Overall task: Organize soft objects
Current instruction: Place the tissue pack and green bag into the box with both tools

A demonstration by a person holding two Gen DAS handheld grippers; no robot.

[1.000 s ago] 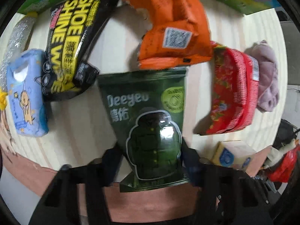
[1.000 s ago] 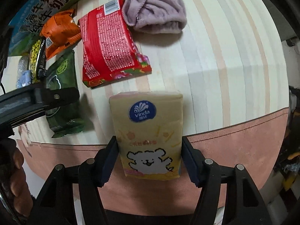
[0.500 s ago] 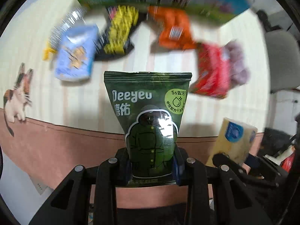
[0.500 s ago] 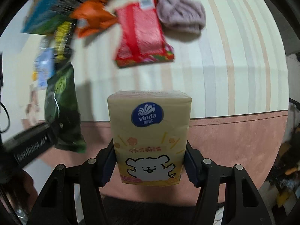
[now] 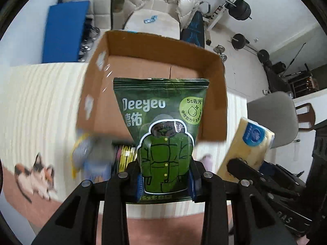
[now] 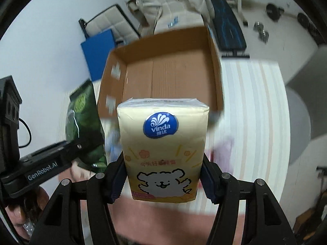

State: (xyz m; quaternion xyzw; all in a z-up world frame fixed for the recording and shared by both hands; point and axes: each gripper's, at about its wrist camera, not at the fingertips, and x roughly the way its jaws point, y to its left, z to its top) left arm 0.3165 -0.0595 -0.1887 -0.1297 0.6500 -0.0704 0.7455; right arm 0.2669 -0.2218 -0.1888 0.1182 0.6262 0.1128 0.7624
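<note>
My left gripper (image 5: 165, 180) is shut on a dark green Deeyeo wipes pouch (image 5: 163, 130) and holds it up in front of an open cardboard box (image 5: 155, 59). My right gripper (image 6: 163, 179) is shut on a yellow Vinda tissue pack (image 6: 163, 147), also raised before the box (image 6: 171, 69). The tissue pack shows at the right of the left wrist view (image 5: 249, 145); the green pouch shows at the left of the right wrist view (image 6: 83, 118). The box looks empty inside.
Blurred packets lie on the striped table (image 5: 36, 110) below the box: a yellow-black one (image 5: 124, 157) and a blue one (image 5: 96, 163). A cat sticker (image 5: 36, 173) is at the table's left. A grey chair (image 5: 271, 120) stands at the right.
Both grippers have lifted their packs and tilted upward. The view has swung from the packets on the table to the cardboard box and the room behind it.
</note>
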